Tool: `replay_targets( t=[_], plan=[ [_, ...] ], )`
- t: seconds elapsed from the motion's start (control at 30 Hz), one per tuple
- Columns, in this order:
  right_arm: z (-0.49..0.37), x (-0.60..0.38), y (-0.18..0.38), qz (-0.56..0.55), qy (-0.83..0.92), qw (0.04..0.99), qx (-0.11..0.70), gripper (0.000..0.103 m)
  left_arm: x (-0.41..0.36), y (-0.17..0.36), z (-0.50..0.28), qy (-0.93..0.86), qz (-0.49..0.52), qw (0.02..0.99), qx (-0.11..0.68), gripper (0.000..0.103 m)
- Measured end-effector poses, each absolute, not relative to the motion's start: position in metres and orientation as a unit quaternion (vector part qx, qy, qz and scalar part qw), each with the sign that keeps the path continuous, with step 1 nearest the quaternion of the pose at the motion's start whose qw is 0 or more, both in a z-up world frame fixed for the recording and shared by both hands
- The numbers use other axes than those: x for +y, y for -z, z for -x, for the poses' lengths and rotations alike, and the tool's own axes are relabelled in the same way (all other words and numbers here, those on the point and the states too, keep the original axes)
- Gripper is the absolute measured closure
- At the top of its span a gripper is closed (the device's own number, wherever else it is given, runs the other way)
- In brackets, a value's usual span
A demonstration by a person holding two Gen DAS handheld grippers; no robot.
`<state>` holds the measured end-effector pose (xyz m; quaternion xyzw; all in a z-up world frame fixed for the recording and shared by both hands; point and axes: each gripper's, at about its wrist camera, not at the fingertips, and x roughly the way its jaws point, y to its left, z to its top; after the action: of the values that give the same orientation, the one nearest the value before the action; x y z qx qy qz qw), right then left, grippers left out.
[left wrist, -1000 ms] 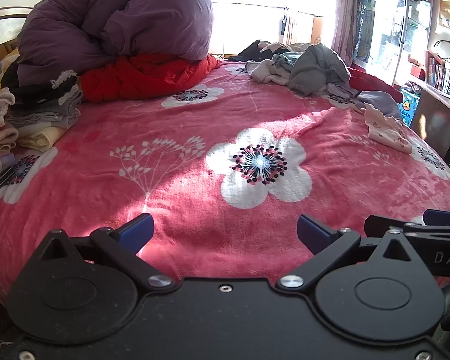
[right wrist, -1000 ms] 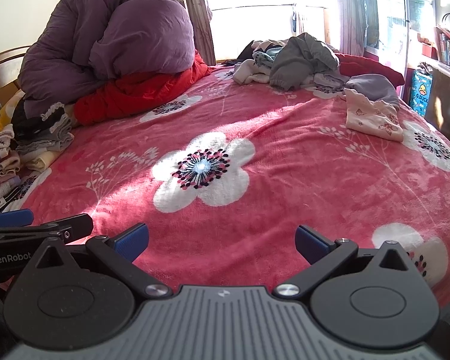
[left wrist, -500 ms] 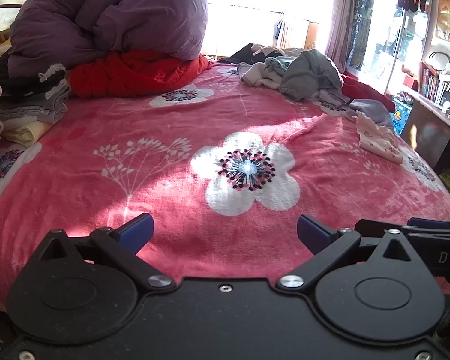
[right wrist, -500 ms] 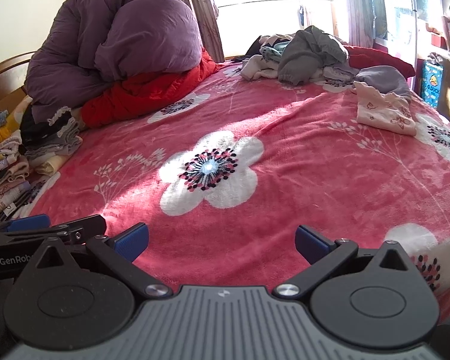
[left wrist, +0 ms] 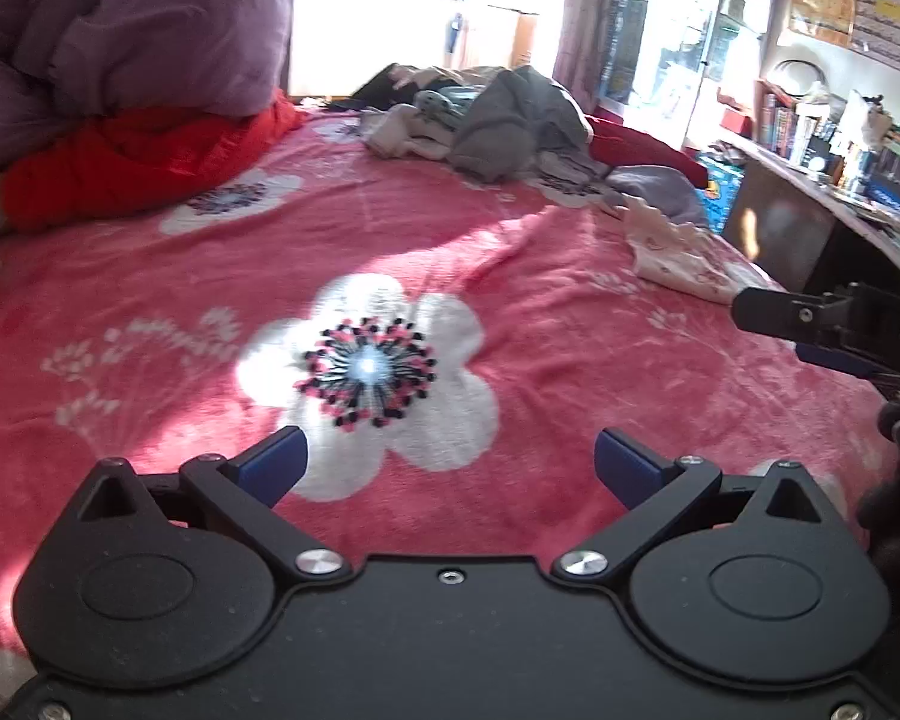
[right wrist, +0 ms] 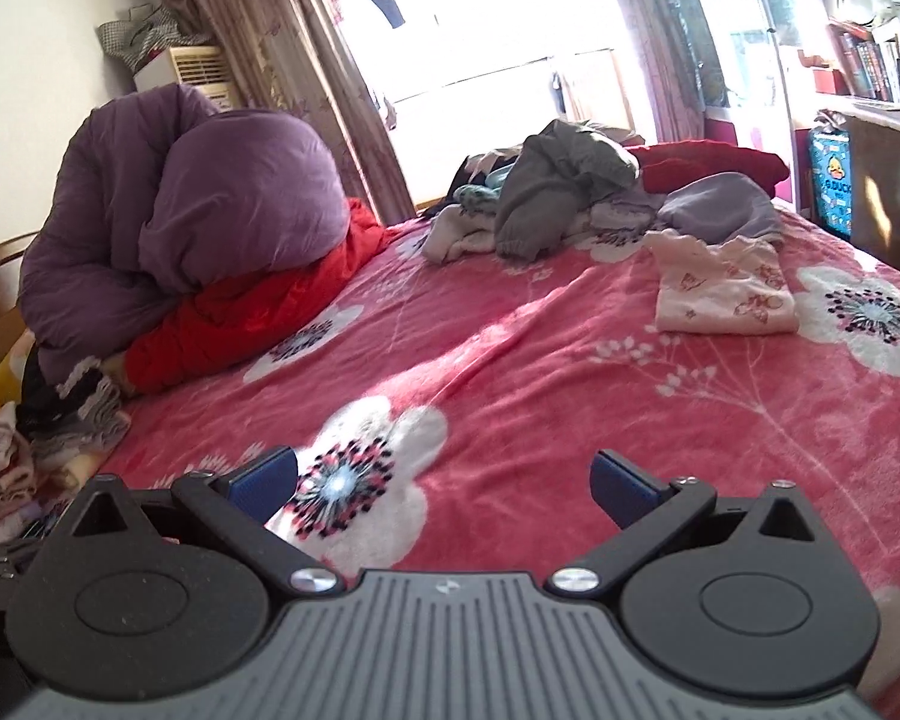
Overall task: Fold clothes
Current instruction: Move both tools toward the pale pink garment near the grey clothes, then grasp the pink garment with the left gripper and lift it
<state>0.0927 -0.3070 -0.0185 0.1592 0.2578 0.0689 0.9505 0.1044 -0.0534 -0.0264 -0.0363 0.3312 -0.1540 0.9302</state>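
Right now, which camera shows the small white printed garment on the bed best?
The right wrist view: the white printed garment lies whole and sharp there. The left wrist view shows it blurred, foreshortened near the right edge.

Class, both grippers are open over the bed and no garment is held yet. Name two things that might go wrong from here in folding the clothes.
1. The white printed garment touches the lilac one, so a grab may lift both.
2. The tangled pile may drag along several pieces.
Left gripper and right gripper are open.
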Motion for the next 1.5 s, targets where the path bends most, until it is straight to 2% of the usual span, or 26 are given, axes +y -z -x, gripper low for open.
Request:
replay_targets(
  t=[0.23, 0.37, 0.63, 0.83, 0.9, 1.0, 1.07, 1.2, 1.37, 1.5],
  plan=[
    [-0.141, -0.376, 0.044, -0.235, -0.02, 0.942, 0.238, 0.0, -0.103, 0.037, -0.162, 0.207, 0.032, 0.917, 0.34, 0.001],
    [-0.168, -0.407, 0.07, -0.222, 0.047, 0.95, 0.212, 0.0, -0.136, 0.047, -0.199, 0.234, 0.035, 0.91, 0.34, 0.001],
    [-0.192, -0.466, 0.106, -0.273, 0.083, 0.941, 0.18, 0.0, -0.214, 0.062, -0.268, 0.252, -0.027, 0.911, 0.325, 0.004],
    [-0.212, -0.487, 0.117, -0.275, 0.117, 0.934, 0.195, 0.0, -0.269, 0.069, -0.33, 0.268, -0.025, 0.907, 0.325, 0.02],
    [-0.217, -0.491, 0.122, -0.276, 0.127, 0.93, 0.204, 0.001, -0.289, 0.071, -0.346, 0.274, -0.026, 0.906, 0.323, 0.03],
    [-0.221, -0.492, 0.124, -0.261, 0.134, 0.931, 0.218, 0.013, -0.317, 0.073, -0.369, 0.279, -0.029, 0.906, 0.317, 0.041],
    [-0.222, -0.495, 0.123, -0.26, 0.133, 0.931, 0.219, 0.021, -0.331, 0.076, -0.384, 0.28, -0.026, 0.907, 0.313, 0.043],
    [-0.222, -0.502, 0.13, -0.286, 0.139, 0.921, 0.226, 0.022, -0.353, 0.079, -0.416, 0.271, -0.019, 0.911, 0.309, 0.044],
    [-0.232, -0.498, 0.136, -0.306, 0.124, 0.912, 0.243, 0.015, -0.376, 0.081, -0.447, 0.269, -0.019, 0.914, 0.303, 0.05],
    [-0.236, -0.493, 0.138, -0.317, 0.112, 0.909, 0.244, 0.011, -0.389, 0.087, -0.465, 0.268, -0.02, 0.913, 0.306, 0.051]
  ],
)
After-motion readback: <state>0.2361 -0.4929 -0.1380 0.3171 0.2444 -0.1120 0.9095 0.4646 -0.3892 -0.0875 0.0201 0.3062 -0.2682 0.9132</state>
